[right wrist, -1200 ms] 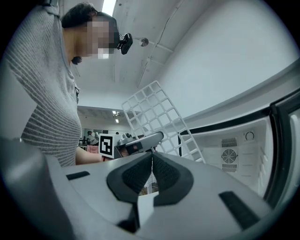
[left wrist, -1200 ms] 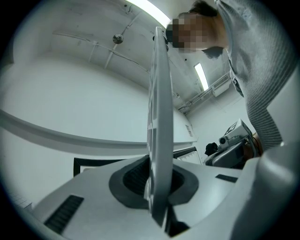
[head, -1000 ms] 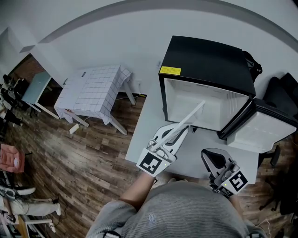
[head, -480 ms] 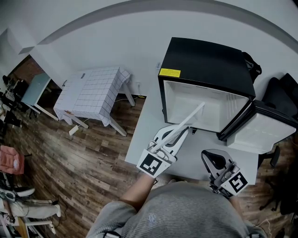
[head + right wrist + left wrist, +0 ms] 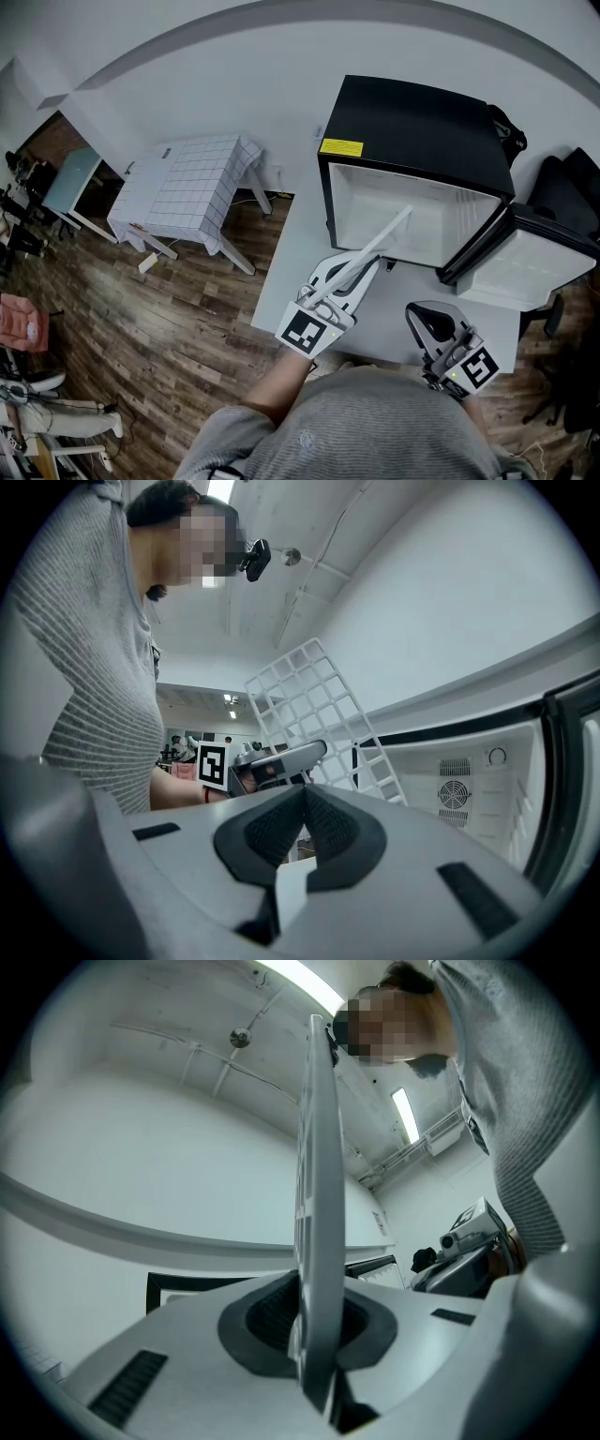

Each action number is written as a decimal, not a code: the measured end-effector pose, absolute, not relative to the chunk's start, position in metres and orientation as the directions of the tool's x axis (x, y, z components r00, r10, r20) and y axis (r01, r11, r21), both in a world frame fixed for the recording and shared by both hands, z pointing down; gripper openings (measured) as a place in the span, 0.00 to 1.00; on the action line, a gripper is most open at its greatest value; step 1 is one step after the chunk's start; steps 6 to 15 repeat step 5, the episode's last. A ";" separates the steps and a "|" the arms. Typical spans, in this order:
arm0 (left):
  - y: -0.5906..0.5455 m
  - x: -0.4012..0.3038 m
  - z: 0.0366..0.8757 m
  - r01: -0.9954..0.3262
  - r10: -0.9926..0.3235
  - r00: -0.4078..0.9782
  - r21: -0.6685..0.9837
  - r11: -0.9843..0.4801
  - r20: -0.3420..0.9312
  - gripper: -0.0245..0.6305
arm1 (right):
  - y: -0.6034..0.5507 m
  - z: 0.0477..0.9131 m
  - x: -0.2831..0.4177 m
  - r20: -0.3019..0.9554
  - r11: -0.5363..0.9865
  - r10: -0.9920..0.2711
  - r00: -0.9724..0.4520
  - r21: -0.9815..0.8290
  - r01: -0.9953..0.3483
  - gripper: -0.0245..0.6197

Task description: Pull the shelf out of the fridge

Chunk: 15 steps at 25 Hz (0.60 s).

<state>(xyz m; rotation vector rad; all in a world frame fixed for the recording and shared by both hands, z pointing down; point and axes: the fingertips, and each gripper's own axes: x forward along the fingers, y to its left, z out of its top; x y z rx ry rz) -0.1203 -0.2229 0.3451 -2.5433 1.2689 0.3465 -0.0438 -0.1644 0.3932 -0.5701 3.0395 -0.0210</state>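
Note:
My left gripper is shut on the white wire shelf, which slants up out of its jaws in front of the open black fridge. In the left gripper view the shelf appears edge-on, rising between the dark pads. In the right gripper view the shelf is a white grid, held by the left gripper outside the fridge's white inside. My right gripper hangs low at the right, shut on nothing, its pads touching.
The fridge stands on a grey table and its door hangs open to the right. A table with a checked cloth stands to the left on the wooden floor. Dark bags lie to the right of the fridge.

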 end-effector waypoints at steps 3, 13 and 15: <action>-0.224 -0.122 0.346 -0.807 -0.740 0.584 -0.138 -0.575 -0.332 0.09 | -0.168 0.394 -0.043 -0.045 0.927 -0.376 -0.926 -0.012 -0.376 0.06; -0.225 -0.122 0.346 -0.808 -0.742 0.583 -0.134 -0.574 -0.332 0.09 | -0.168 0.395 -0.044 -0.041 0.928 -0.372 -0.928 -0.018 -0.371 0.06; -0.225 -0.122 0.346 -0.808 -0.742 0.583 -0.134 -0.574 -0.332 0.09 | -0.168 0.395 -0.044 -0.041 0.928 -0.372 -0.928 -0.018 -0.371 0.06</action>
